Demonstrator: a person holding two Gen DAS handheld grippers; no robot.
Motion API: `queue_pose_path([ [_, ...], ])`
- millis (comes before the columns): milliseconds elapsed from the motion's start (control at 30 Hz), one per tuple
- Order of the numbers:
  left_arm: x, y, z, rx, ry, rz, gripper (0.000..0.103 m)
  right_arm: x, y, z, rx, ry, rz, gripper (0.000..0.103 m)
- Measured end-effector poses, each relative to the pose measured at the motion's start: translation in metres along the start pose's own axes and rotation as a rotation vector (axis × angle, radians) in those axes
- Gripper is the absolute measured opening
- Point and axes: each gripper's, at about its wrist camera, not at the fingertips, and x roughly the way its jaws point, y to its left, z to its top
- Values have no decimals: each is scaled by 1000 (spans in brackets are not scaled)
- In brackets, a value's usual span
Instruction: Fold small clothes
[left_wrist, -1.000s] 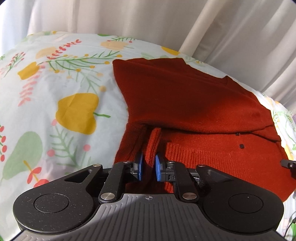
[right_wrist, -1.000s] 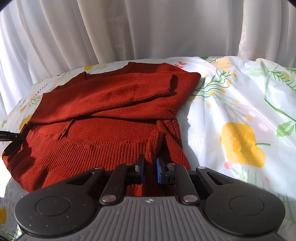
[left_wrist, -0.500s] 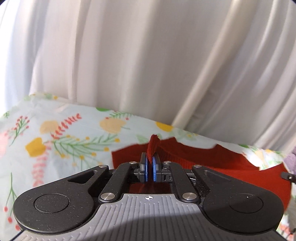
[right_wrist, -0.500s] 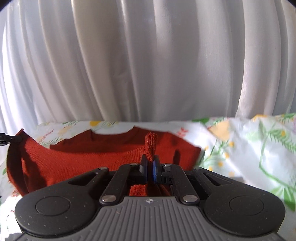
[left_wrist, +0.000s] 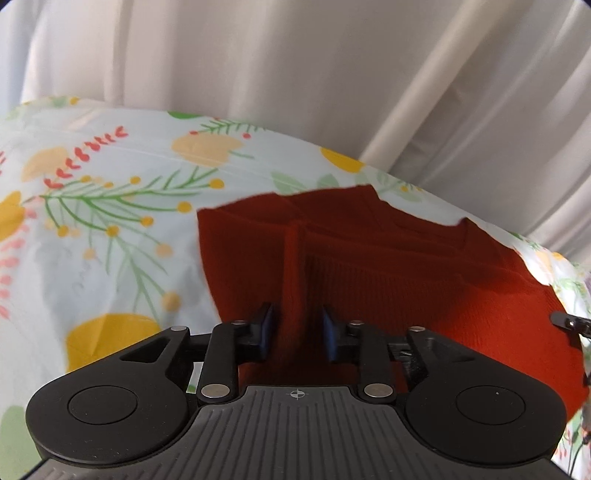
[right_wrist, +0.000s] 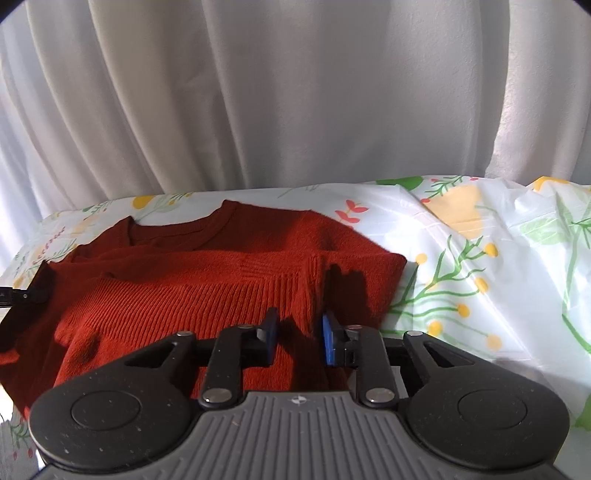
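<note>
Both the left tool and right tool are opening, pads off the red sweater.

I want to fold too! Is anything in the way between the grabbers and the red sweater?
Nothing visible. The sweater itself sits between both opening jaws: left gripper and right gripper.

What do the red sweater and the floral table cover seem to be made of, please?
The red sweater looks like knitted yarn, wool or acrylic: matte, with ribbed rows at its hem. The floral table cover looks like thin plastic sheeting: glossy highlights and sharp creases, though coated fabric is possible.
</note>
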Motion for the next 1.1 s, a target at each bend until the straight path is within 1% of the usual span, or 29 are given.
queue_pose_path([
  [33, 1, 0, -1, 10, 3, 1, 32, -1, 1, -1, -15, -1, -1, 23],
  [100, 2, -2, -1, 19, 0, 20, 23, 0, 6, -2, -58, -1, -17, 22],
  [133, 2, -2, 0, 15, -1, 32, 15, 0, 9, -1, -76, -7, -33, 17],
  [167, 3, -2, 1, 11, 1, 33, 8, -1, 13, 0, -95, -12, -50, 9],
  [267, -8, -7, 7, 17, -34, 61, 8, -8, 25, 4, -151, -48, -103, 6],
  [333, -30, -12, 21, 19, -109, 46, 8, -22, 35, 8, -206, -107, -123, 5],
  [400, -53, -17, 39, 21, -201, 34, 8, -41, 42, 19, -233, -196, -138, 5],
  [467, -66, -22, 61, 28, -270, 51, 8, -53, 46, 35, -221, -280, -150, 5],
  [500, -67, -26, 74, 36, -300, 74, 8, -55, 47, 45, -205, -311, -163, 5],
  [600, -53, -34, 99, 81, -353, 155, 8, -39, 47, 71, -170, -352, -208, 5],
  [667, -32, -36, 108, 85, -351, 187, 8, -18, 47, 84, -162, -350, -237, 5],
  [767, 8, -39, 107, 82, -320, 248, 8, 19, 46, 93, -154, -319, -289, 5],
  [867, 47, -39, 95, 110, -268, 313, 9, 52, 39, 92, -126, -265, -313, 6],
  [900, 54, -39, 90, 129, -246, 334, 15, 61, 37, 91, -122, -242, -313, 6],
  [933, 57, -39, 84, 130, -227, 362, 17, 66, 34, 89, -112, -218, -322, 6],
  [967, 55, -39, 80, 107, -225, 376, 25, 66, 32, 88, -86, -215, -335, 7],
  [1000, 49, -37, 74, 74, -245, 365, 41, 60, 30, 86, -50, -242, -337, 11],
  [1033, 44, -38, 70, 47, -270, 338, 51, 53, 29, 84, -10, -275, -326, 18],
  [1067, 40, -42, 66, 21, -296, 316, 67, 45, 30, 82, 34, -307, -286, 26],
  [1100, 36, -50, 60, 5, -323, 280, 75, 41, 34, 77, 77, -326, -210, 29],
])
